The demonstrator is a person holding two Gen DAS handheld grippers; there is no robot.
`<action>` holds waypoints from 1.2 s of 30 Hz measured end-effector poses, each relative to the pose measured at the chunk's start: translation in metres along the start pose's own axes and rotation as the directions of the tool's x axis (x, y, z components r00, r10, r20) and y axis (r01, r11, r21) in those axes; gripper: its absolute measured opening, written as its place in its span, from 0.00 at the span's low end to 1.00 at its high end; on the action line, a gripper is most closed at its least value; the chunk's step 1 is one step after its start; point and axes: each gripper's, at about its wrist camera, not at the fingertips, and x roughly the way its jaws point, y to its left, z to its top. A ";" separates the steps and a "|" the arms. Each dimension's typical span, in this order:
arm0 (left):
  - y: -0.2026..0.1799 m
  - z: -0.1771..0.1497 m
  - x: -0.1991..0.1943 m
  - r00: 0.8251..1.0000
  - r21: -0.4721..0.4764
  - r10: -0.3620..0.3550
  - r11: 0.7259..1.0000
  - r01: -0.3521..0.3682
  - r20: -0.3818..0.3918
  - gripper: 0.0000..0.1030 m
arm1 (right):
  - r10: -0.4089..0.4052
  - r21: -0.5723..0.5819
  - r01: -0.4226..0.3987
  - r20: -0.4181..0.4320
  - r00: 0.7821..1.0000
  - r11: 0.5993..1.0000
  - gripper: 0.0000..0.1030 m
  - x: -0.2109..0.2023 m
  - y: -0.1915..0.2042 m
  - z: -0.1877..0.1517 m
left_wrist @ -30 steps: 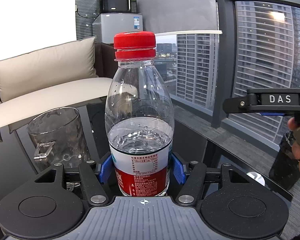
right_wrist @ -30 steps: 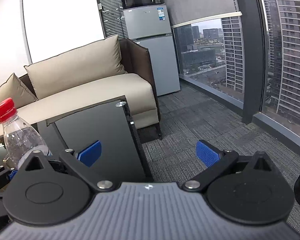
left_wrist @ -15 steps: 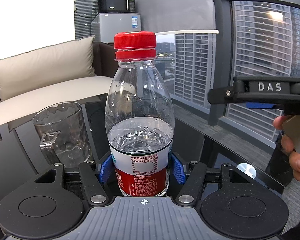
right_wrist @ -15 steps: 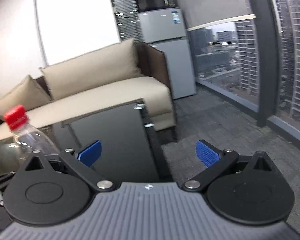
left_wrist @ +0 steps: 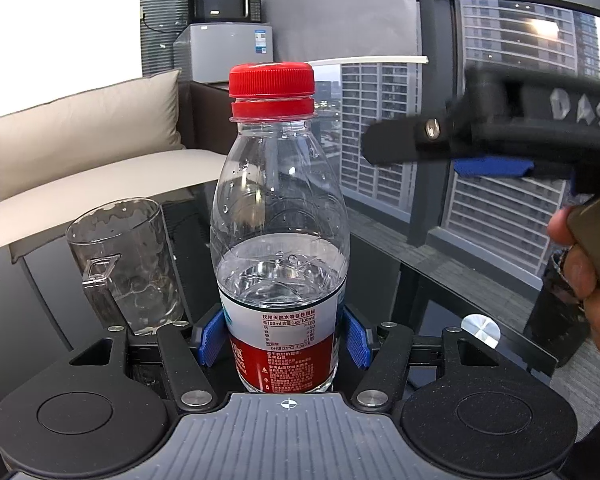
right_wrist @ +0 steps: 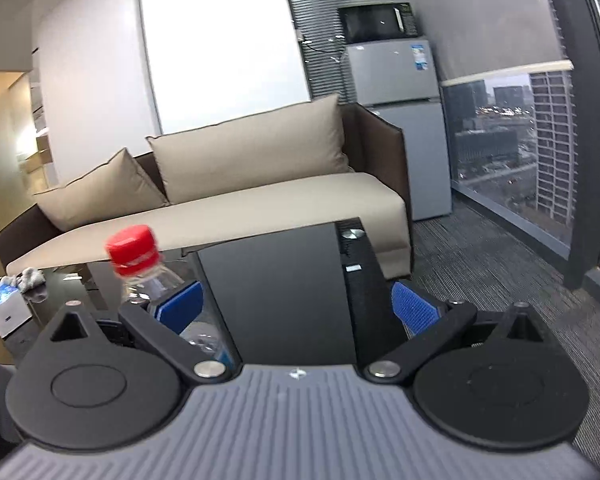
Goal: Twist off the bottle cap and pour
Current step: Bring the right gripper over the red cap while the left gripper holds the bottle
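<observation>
On the dark glass table (left_wrist: pixel 428 280), the water bottle (left_wrist: pixel 280 240) stands upright with the left gripper (left_wrist: pixel 282 338) pinching its labelled lower body, blue pads pressed to the label at 9 and 3 o'clock of the bottle. The red cap (left_wrist: pixel 271 80) is on, so the step in hand looks like bringing the right gripper (right_wrist: pixel 296 308) to that cap. Doing it well likely means coming in level with the cap, centring the spread jaws on either side of it, closing only on the ribbed part above the ring, and keeping the left pinch firm so the bottle cannot spin. The left wrist view shows what the other cannot: the half-full water level, the empty glass mug (left_wrist: pixel 126 264) at 9 o'clock of the bottle, and the right gripper arriving from 3 o'clock, with a person's hand (left_wrist: pixel 592 280) on its handle. The right wrist view alone shows its own jaws standing wide apart with nothing between them, the cap sitting off at 10 o'clock, well outside the left pad, and a tissue box (right_wrist: pixel 4 312) at the far left.
</observation>
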 end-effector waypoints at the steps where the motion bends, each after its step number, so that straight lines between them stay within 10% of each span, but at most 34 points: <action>1: 0.000 0.000 -0.001 1.000 0.000 0.000 1.000 0.000 0.000 0.55 | 0.008 -0.005 -0.008 0.008 1.000 1.000 1.00 -0.002 0.003 0.002; 16: -0.002 0.001 -0.002 1.000 -0.006 0.001 1.000 -0.001 -0.005 0.55 | 0.143 -0.079 -0.137 0.074 0.987 0.987 0.99 -0.012 0.029 0.022; 36: -0.003 0.000 -0.001 1.000 0.000 0.003 1.000 -0.003 -0.004 0.55 | 0.223 -0.150 -0.219 0.013 0.975 0.964 0.46 0.000 0.050 0.026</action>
